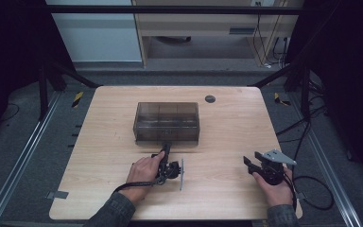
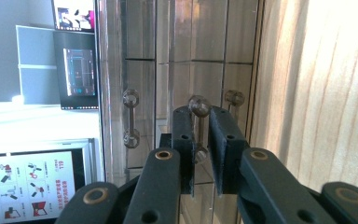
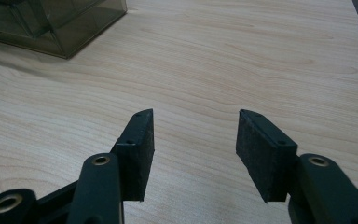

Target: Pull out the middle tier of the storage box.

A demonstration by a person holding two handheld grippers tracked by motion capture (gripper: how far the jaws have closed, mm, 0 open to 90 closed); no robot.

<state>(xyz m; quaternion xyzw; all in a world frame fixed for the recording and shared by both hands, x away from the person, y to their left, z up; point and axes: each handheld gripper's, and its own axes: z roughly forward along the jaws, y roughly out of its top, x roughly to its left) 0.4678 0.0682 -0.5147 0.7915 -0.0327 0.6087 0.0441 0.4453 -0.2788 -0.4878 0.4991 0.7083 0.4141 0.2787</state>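
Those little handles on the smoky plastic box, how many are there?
3 show in the left gripper view: one handle at left, one between the left gripper pads, one partly hidden behind.

The one obstacle on the pale wooden table point(image 1: 227, 118) is the smoky translucent plastic drawer box point(image 1: 166, 122), which stands at the middle, well back from the near edge. Its front face is blocked at one point: the left black two-jaw gripper point(image 1: 164, 150) is turned on its side there, jaws closed around the middle clear knobbed drawer handle point(image 2: 199, 127), with the neighbouring clear handle point(image 2: 131, 117) just beside it, so little room is left between them. To the right, the wood lies bare and wide; the right black two-jaw gripper point(image 3: 195, 140) sits there with jaws apart over bare tabletop, well clear of the box. A small dark round grommet point(image 1: 210, 99) lies flush behind the box
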